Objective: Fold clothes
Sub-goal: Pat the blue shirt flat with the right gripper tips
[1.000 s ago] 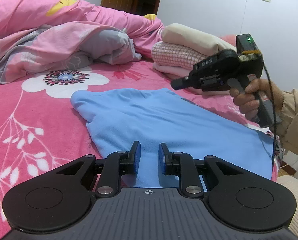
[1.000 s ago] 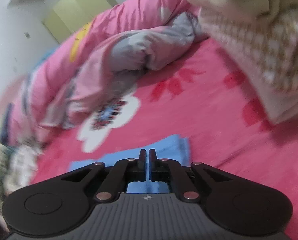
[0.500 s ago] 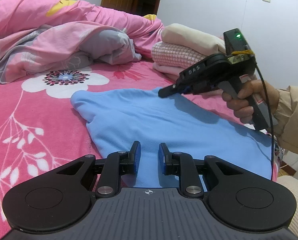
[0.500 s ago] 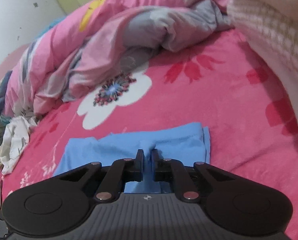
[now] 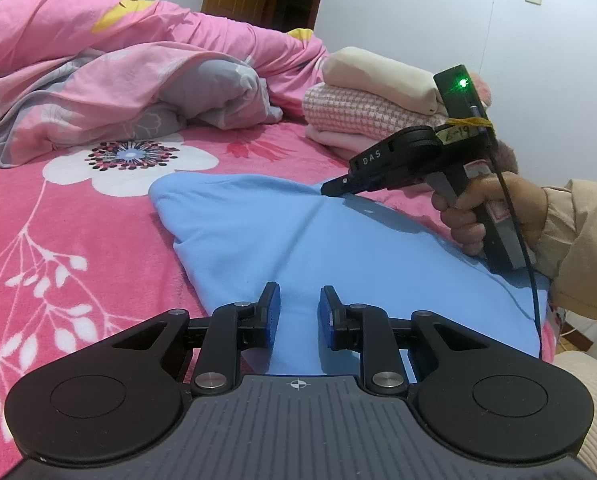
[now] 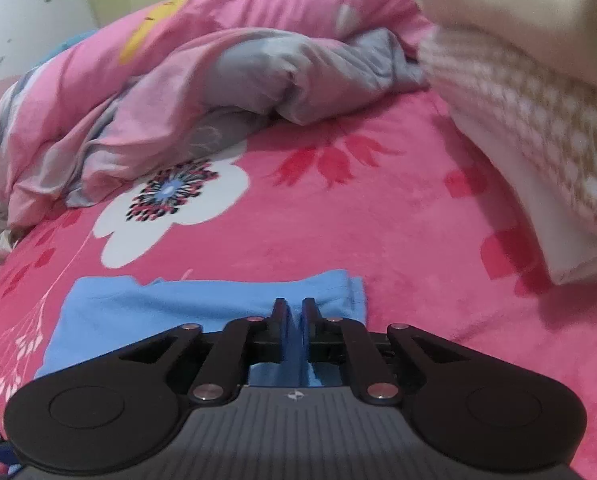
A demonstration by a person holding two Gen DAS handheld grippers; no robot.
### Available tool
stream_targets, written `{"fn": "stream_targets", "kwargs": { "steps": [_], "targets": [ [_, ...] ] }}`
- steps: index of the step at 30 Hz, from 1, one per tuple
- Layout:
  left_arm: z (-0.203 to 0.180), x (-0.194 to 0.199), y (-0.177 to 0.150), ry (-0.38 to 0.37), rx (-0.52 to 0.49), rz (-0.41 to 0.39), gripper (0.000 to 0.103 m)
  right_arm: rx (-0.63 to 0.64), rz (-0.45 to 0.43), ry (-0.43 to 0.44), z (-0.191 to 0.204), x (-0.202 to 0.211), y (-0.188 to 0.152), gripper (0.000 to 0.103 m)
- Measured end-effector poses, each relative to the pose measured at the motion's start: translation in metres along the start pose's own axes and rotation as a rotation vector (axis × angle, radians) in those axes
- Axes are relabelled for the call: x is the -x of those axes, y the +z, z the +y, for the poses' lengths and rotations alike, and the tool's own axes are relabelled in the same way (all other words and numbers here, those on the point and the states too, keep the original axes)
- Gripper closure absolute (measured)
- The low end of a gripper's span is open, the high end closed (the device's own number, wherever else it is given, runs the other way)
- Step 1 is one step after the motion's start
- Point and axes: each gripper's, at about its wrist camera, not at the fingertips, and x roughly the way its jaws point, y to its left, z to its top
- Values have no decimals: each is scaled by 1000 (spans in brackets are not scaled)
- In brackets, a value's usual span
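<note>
The blue garment's near edge is hidden behind the left gripper's body; the folded stack at far right is blurred and cut off; whether the right gripper pinches cloth cannot be told.

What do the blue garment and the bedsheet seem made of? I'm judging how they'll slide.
Blue garment: probably soft matte knit, judging by its smooth surface and gentle creases. Bedsheet: likely plush fleece, judging by its fuzzy nap.
</note>
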Motion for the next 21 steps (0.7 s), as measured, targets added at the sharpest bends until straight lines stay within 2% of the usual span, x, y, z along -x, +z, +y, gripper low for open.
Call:
{"fn": "stream_targets", "kwargs": {
  "steps": [6, 9, 11, 14, 15, 16, 18, 19, 21],
  "targets": [
    [-1, 0, 0, 3, -2, 0, 81, -117, -56, 18, -26, 27, 13, 92],
    [-1, -1, 0, 3, -2, 0, 81, -121, -38, 90, -28, 41, 16, 92],
    [-1, -1, 0, 4, -3, 0, 81, -89, 19, 158, -21, 41, 14, 92],
    [-1, 0, 0, 4, -3, -1, 81, -113, 180, 310, -17, 24, 2, 90],
    [-1, 0, -1, 4, -2, -1, 81, -143, 209, 298, -20, 17, -3, 90],
    [0, 0, -1, 4, -1, -1, 81, -173, 221, 282, -26, 12, -6, 95],
    [0, 0, 0, 3, 1, -1, 80, -297, 190, 293, -48, 12, -10, 96],
    [0, 0, 0, 3, 1, -1, 80, -338, 158, 264, -56, 19, -11, 93],
    [0, 0, 0, 3, 2, -1, 80, -301, 87, 150, -62, 43, -10, 92]
  ]
}}
